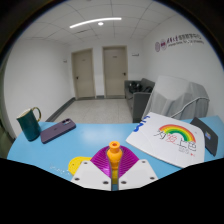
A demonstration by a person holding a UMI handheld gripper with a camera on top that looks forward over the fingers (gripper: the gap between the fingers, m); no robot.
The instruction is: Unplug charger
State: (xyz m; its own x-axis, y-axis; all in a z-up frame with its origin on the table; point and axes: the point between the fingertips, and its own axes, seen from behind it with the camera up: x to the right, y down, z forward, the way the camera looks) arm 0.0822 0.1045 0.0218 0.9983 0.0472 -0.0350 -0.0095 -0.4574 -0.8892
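My gripper is held above a light blue table. Its two white fingers with purple pads close in on a small orange plug-like piece with a round knob on top. The piece stands upright between the pads, and both pads press on it. No cable or socket shows; the lower part of the piece is hidden between the fingers.
A teal mug and a purple phone lie at the left of the table. A white sheet with a rainbow drawing and a dark flat object lie at the right. A small yellow thing sits by the left finger. A covered chair stands beyond.
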